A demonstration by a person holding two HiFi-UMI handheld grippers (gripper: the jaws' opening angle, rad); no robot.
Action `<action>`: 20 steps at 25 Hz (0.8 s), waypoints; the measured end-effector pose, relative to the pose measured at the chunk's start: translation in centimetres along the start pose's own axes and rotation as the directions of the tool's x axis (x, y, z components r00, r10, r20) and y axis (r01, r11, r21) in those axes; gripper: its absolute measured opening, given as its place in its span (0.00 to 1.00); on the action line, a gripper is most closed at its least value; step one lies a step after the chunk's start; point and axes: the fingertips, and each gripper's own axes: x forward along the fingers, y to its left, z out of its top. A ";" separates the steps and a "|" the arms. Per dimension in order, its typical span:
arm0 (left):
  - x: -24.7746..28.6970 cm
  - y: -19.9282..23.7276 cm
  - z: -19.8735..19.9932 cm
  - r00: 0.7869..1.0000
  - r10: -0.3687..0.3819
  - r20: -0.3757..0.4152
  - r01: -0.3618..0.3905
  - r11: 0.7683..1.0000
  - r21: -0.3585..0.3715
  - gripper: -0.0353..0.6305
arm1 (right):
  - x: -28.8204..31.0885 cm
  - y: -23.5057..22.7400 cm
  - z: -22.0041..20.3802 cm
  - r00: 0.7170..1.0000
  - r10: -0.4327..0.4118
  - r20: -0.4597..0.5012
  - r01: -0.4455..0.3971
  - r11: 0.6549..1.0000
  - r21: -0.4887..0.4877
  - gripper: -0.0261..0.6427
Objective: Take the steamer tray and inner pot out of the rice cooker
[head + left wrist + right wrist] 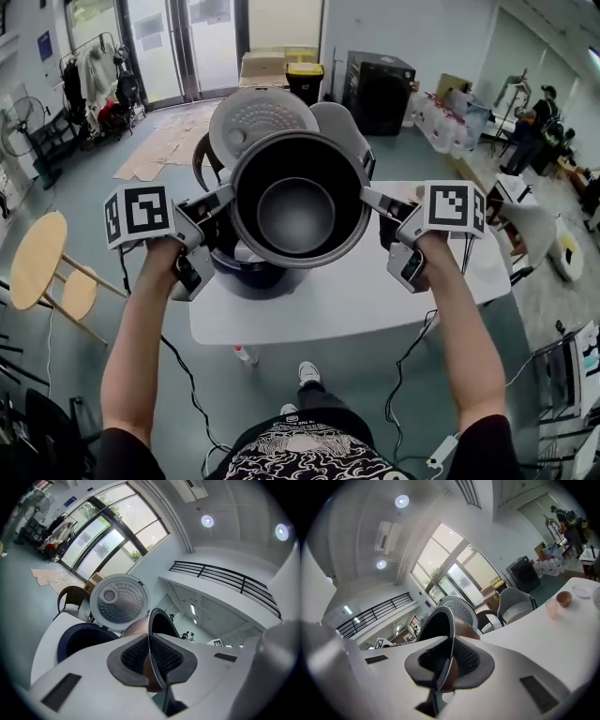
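The metal inner pot (296, 214) hangs above the dark blue rice cooker body (246, 277), whose perforated lid (258, 117) stands open behind it. My left gripper (228, 197) is shut on the pot's left rim and my right gripper (368, 196) is shut on its right rim. In the left gripper view the thin rim (152, 634) runs between the pads of the left gripper (151, 663), with the cooker's empty well (79, 637) and lid (119, 603) beyond. In the right gripper view the rim (449, 634) sits pinched in the right gripper (445, 665).
The cooker stands on a white table (337, 305). A brown cup (564, 598) and a pink cup (552, 607) sit on the table's right part. A grey chair (342, 127) is behind the cooker, a wooden stool (37, 258) at left, a white chair (539, 230) at right.
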 end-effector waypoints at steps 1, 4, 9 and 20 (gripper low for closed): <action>0.0 -0.8 0.0 1.000 -0.017 -0.009 0.017 1.000 0.002 0.11 | -0.9 0.4 0.2 1.000 -0.010 0.014 0.010 1.000 0.002 0.10; 0.5 -3.0 -0.3 0.997 -0.059 -0.048 0.059 0.998 0.009 0.11 | -4.0 1.2 0.5 0.997 -0.054 0.057 0.053 0.998 0.013 0.10; 3.0 -7.8 -3.2 0.982 -0.138 -0.127 0.141 0.990 0.016 0.11 | -11.1 0.5 0.3 0.981 -0.142 0.130 0.137 0.989 0.050 0.10; 10.5 -15.7 -9.1 0.920 -0.271 -0.284 0.285 0.958 0.008 0.11 | -23.2 -3.9 -0.2 0.918 -0.314 0.244 0.283 0.947 0.152 0.10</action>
